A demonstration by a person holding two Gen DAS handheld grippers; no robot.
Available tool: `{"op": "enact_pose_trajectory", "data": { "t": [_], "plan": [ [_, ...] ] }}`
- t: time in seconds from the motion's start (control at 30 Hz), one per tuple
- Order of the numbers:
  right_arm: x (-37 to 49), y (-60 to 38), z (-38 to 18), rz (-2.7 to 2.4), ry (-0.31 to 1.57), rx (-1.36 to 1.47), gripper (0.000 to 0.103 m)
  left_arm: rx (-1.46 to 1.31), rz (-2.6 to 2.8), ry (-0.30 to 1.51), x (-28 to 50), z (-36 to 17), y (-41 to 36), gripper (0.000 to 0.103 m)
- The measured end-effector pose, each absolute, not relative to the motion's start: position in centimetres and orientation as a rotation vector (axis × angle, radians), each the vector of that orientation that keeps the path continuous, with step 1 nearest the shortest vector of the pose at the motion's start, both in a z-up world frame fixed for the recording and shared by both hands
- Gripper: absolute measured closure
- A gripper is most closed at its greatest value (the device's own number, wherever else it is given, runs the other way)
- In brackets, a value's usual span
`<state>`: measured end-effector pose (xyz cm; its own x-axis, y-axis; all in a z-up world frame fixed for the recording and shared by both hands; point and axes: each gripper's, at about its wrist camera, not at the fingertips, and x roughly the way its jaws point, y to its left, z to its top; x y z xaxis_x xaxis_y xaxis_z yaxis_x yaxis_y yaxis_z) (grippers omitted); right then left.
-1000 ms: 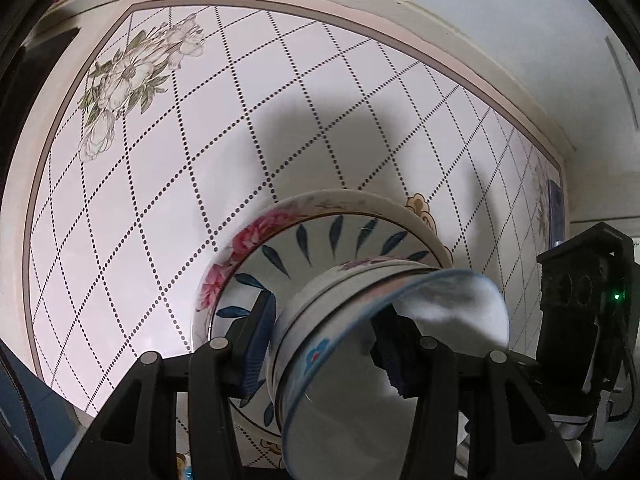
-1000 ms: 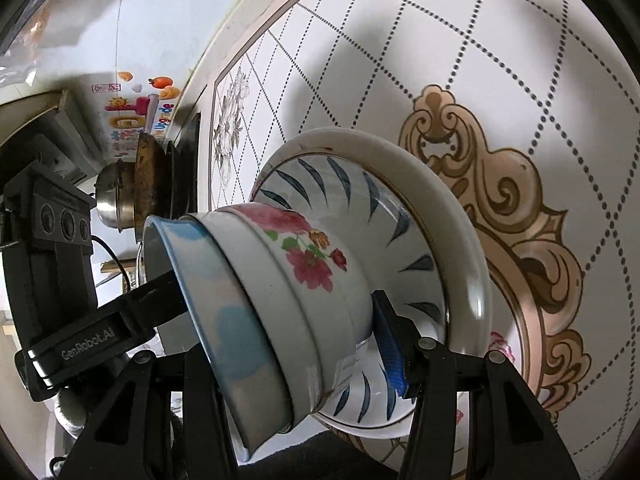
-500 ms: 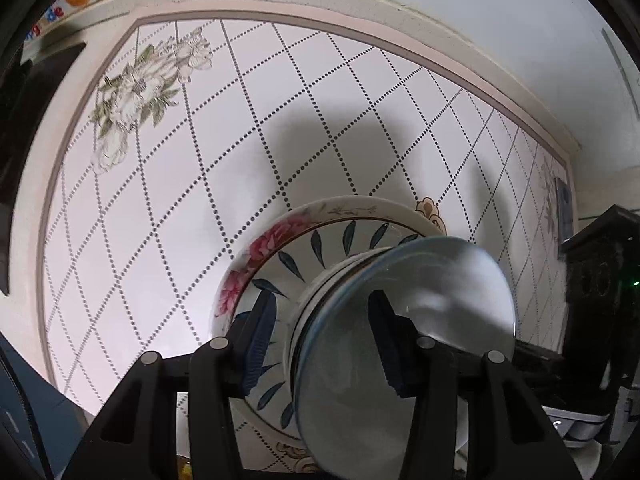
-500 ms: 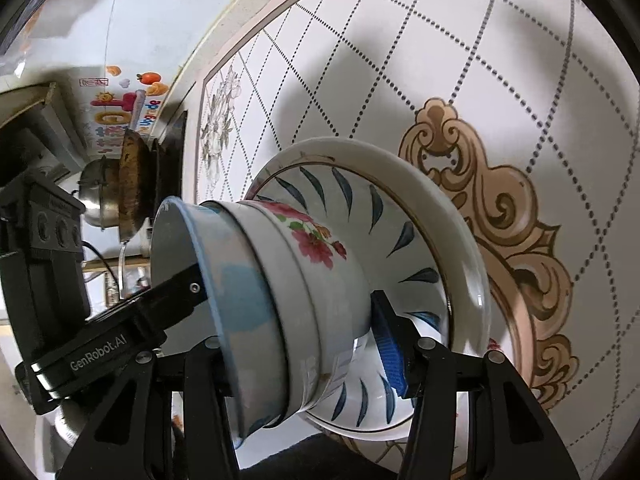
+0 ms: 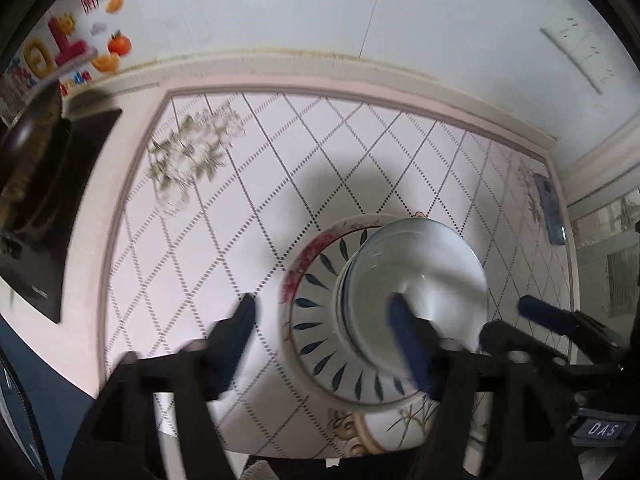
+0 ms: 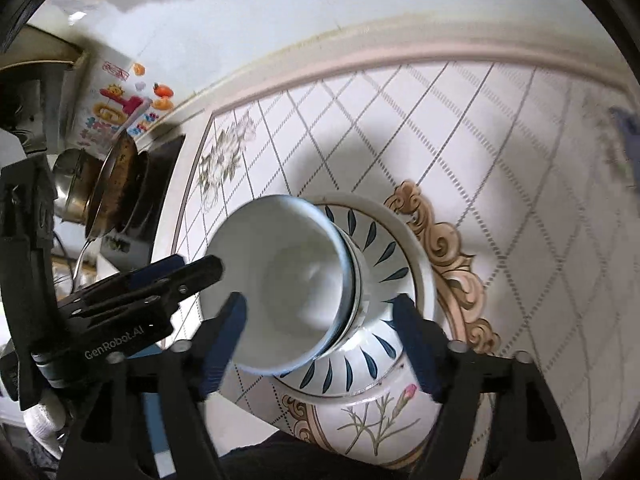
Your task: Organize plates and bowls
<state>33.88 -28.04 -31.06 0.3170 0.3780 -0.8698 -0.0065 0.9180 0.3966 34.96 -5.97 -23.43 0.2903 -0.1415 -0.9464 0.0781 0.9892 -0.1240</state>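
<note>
A stack of nested bowls (image 5: 416, 276) stands upright on a blue-leaf plate (image 5: 316, 320), which lies on a flowered plate (image 5: 400, 428) on the tiled counter. My left gripper (image 5: 322, 326) hovers above them with its jaws opening; one finger is left of the plate, the other over the bowl, and neither touches. In the right wrist view the bowl stack (image 6: 288, 284) shows between the fingers of my right gripper (image 6: 318, 320), whose jaws are also opening without pressing on it. The blue-leaf plate (image 6: 392, 256) and the flowered plate (image 6: 380, 420) lie beneath.
A black stove top (image 5: 52, 208) with a dark pan (image 5: 28, 136) sits at the counter's left end, and a steel pot (image 6: 70, 184) stands behind it. The wall with a socket (image 5: 576, 48) runs along the back. A small blue object (image 5: 550, 216) lies far right.
Both grippers have opened, let go of the bowl stack and lifted away from it. The bowls now rest upright on the blue-leaf plate, and more of the counter and wall shows.
</note>
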Motion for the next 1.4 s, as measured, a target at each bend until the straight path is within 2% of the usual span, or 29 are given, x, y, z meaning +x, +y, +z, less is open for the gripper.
{"op": "enact_pose_trajectory", "data": {
  "t": [0.1, 0.2, 0.77, 0.83, 1.13, 1.4],
  "plan": [
    [31.6, -27.2, -28.9, 0.180, 1.174, 0.321, 0.009, -0.019, -0.160, 1.205, 33.5, -21.4, -5.1, 0.020],
    [29.0, -26.5, -26.6, 0.098, 1.098, 0.293, 0.007, 0.025, -0.168, 1.141, 31.9, -19.6, -4.1, 0.006],
    [13.1, -22.4, -15.7, -0.071, 0.844, 0.226, 0.003, 0.066, -0.202, 0.887, 19.7, -10.2, -0.9, 0.005],
    [11.5, -22.3, -14.7, -0.074, 0.824, 0.218, 0.002, 0.061, -0.184, 0.849, 17.9, -9.2, -0.6, 0.000],
    [3.5, -22.2, -10.7, -0.076, 0.708, 0.151, 0.001, 0.014, -0.142, 0.755, 10.4, -6.5, 0.0, 0.000],
    [-2.5, -22.7, -9.5, -0.062, 0.671, 0.135, 0.001, 0.014, -0.104, 0.720, 5.4, -5.8, -0.3, 0.000]
  ]
}}
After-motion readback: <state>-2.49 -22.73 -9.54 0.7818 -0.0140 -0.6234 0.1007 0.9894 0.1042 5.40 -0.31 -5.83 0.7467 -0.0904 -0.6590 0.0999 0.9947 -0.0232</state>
